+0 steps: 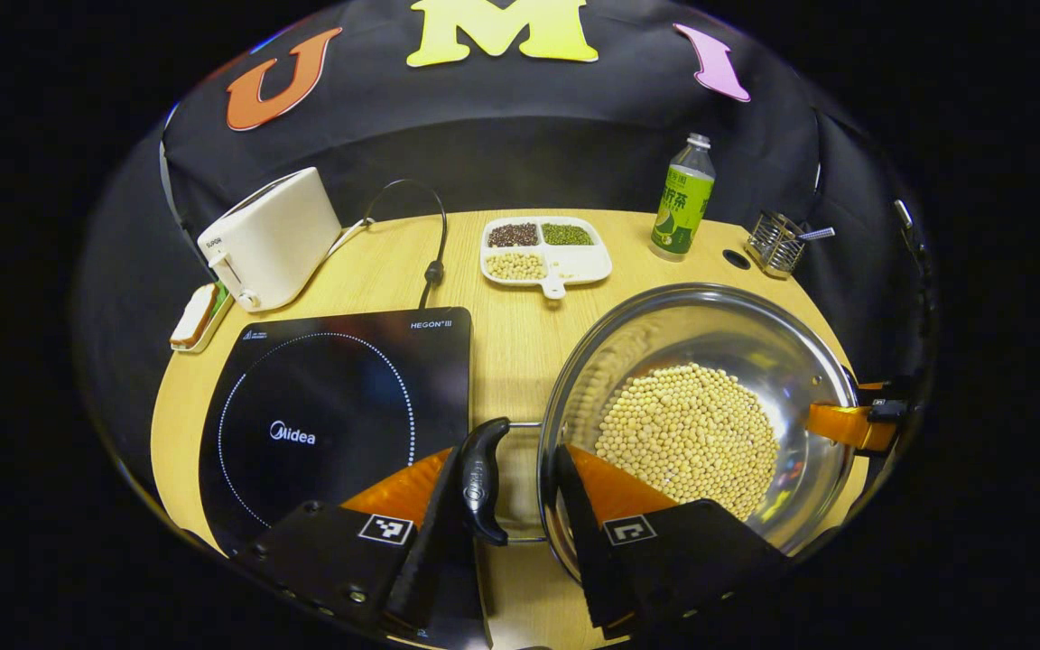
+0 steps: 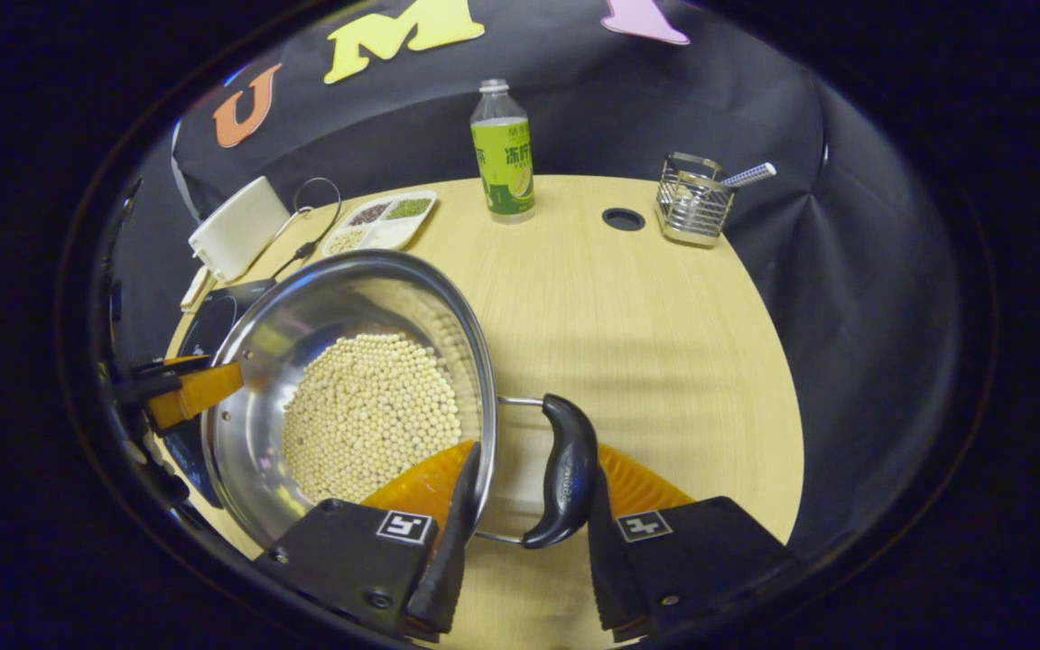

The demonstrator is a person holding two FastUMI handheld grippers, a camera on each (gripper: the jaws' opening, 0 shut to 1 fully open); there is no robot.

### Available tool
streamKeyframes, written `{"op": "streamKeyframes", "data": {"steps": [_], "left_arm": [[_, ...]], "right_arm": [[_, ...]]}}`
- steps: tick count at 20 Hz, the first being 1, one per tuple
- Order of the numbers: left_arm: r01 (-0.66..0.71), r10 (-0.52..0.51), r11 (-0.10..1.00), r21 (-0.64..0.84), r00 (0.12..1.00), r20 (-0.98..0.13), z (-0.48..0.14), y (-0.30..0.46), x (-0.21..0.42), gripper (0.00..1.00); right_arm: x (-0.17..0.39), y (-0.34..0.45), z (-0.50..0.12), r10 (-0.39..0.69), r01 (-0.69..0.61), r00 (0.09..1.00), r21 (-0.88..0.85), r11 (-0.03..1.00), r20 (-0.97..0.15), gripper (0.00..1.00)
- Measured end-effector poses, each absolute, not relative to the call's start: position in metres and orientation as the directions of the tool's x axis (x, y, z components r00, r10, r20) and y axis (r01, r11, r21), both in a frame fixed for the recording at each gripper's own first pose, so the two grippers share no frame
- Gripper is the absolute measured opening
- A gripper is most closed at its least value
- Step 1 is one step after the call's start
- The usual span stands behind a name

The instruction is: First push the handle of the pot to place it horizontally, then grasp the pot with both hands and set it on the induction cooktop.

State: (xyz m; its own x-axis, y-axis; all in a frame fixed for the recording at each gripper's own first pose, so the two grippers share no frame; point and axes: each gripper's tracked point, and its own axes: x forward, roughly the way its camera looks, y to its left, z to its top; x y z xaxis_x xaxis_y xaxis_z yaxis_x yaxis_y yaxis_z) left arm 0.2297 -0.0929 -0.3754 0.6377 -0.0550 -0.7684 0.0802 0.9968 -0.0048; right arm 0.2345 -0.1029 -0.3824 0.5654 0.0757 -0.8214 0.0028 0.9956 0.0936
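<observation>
A steel pot (image 1: 710, 334) holding pale beans (image 1: 687, 438) sits just right of the black induction cooktop (image 1: 330, 406). My left gripper (image 1: 511, 451) spans the pot's near black handle (image 1: 482, 483). One finger lies outside the handle and the other inside the rim, both touching. On the far rim is my right gripper (image 1: 854, 424). In the right gripper view the right gripper (image 2: 533, 460) clamps the opposite handle (image 2: 565, 469) and the rim of the pot (image 2: 321, 298) the same way. There the left gripper (image 2: 186, 393) shows on the far side, with the cooktop (image 2: 213, 316) behind the pot.
On the round wooden table (image 1: 520, 298) stand a white toaster (image 1: 267, 239) with its cable, a divided dish of beans (image 1: 545, 251), a green bottle (image 1: 682, 199) and a wire basket (image 1: 777, 242). A small box (image 1: 199, 316) lies by the table's left edge.
</observation>
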Motion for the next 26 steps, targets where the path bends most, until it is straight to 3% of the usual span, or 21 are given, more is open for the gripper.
{"op": "streamKeyframes", "data": {"steps": [12, 26], "left_arm": [[0.07, -0.044, 0.998, 0.006, 0.683, -0.729, -0.337, -0.053, 0.216, 0.61], [-0.021, 0.034, 0.999, 0.027, 0.704, -0.71, -0.313, 0.055, 0.191, 0.61]], "right_arm": [[0.223, -0.064, -0.347, 0.086, -0.012, 0.61, 0.1, 0.995, -0.787, 0.58], [0.221, 0.049, -0.326, 0.144, -0.083, 0.628, 0.119, 0.989, -0.764, 0.58]]}}
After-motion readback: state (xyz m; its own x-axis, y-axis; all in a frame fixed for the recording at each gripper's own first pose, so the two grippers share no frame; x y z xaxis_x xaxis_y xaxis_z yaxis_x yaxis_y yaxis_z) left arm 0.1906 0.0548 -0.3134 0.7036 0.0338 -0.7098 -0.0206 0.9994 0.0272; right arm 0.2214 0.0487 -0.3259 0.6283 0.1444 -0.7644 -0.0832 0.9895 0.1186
